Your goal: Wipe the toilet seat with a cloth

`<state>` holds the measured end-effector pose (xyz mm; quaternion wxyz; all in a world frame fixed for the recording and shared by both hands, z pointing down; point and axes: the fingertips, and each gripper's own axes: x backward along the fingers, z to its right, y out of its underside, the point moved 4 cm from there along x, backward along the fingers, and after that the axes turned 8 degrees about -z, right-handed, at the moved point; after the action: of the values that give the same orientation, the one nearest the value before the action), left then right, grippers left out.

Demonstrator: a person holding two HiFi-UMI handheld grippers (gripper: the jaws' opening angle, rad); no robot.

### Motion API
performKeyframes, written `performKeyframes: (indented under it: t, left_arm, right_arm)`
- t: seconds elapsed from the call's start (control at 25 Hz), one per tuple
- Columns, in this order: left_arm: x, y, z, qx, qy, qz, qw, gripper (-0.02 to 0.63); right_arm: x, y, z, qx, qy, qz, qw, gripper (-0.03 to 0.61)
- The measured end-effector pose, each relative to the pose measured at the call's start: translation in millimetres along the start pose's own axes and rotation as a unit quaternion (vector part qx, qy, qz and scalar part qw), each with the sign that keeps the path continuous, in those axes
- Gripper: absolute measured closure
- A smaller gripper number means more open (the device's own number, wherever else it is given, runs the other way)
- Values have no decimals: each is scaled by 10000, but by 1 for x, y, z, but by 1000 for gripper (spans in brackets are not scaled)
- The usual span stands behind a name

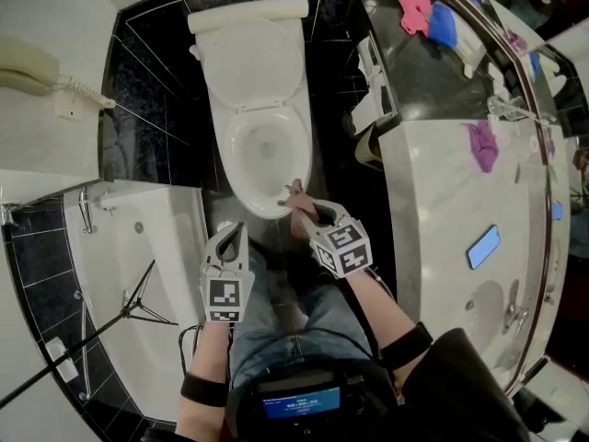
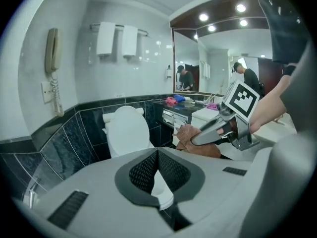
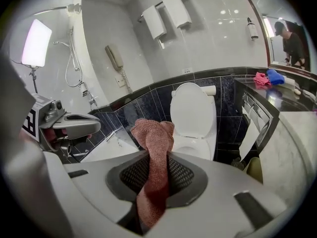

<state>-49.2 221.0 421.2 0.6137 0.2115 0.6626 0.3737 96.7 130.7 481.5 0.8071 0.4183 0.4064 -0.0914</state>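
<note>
The white toilet (image 1: 262, 109) stands ahead with its lid up and the seat (image 1: 232, 168) down around the bowl. My right gripper (image 1: 299, 199) hovers at the seat's front rim, shut on a reddish-brown cloth (image 1: 301, 217). In the right gripper view the cloth (image 3: 153, 143) hangs bunched between the jaws (image 3: 154, 157), with the toilet (image 3: 194, 115) behind it. My left gripper (image 1: 230, 236) sits lower left of the bowl, shut and empty. The left gripper view shows the closed jaws (image 2: 157, 153), the toilet (image 2: 127, 130) and the right gripper (image 2: 213, 132) carrying the cloth (image 2: 190, 139).
A bathtub (image 1: 120, 256) lies to the left with a tripod (image 1: 129, 307) in it. On the right is a white counter (image 1: 442, 210) bearing a purple cloth (image 1: 482, 145), pink cloth (image 1: 414, 12) and blue cloth (image 1: 444, 24). A bin (image 1: 368, 145) stands beside the toilet, and a wall phone (image 1: 28, 67) hangs on the left.
</note>
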Motion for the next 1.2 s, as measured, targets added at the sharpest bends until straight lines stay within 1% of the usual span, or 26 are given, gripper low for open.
performKeyframes:
  t: [0.12,0.24,0.28,0.4,0.56,0.6,0.68,0.72,0.76,0.84,0.92,1.08,1.2]
  left_arm:
    - [9,-2,-18,128,-20,28,9999,614]
    - [7,-5,-39,210,-45,42,9998,614]
    - [4,-5,-46,258,-54,31,9996,614]
    - [-7,-2,-69,179,0,50,9998,614]
    - [-19,1,-103,369,12,62,9993,614]
    - [-23,1,-112,341,27,80,9994,614]
    - [-34,3,-131,122,84,161,9998,614]
    - [-41,3,-140,57,93,202,9997,614]
    - [-46,4,-148,97,70,216,9997,614]
    - [-56,7,-162,338,-37,195,9992,614]
    - [-68,13,-171,441,-153,173,9988,614]
    - [-102,25,-182,525,-432,232,9974,614]
    - [-133,42,-184,676,-625,228,9955,614]
  right_arm:
    - [-6,-12,-6,65,30,5,10000,474]
    - [-25,-25,-9,73,86,27,9999,474]
    - [-34,-31,-11,86,104,18,9999,474]
    - [-69,-45,-15,259,233,-76,9994,474]
    - [-121,-63,-24,446,328,-163,9983,472]
    - [-135,-67,-25,492,339,-180,9981,472]
    - [-167,-77,-22,631,358,-195,9972,472]
    - [-184,-82,-19,716,376,-201,9965,472]
    - [-202,-86,-15,796,398,-217,9958,471]
    - [-237,-89,-6,924,421,-287,9944,471]
    - [-271,-91,6,1053,413,-362,9929,469]
    - [-343,-91,46,1237,499,-413,9902,469]
    - [-394,-87,78,1201,536,-419,9904,469]
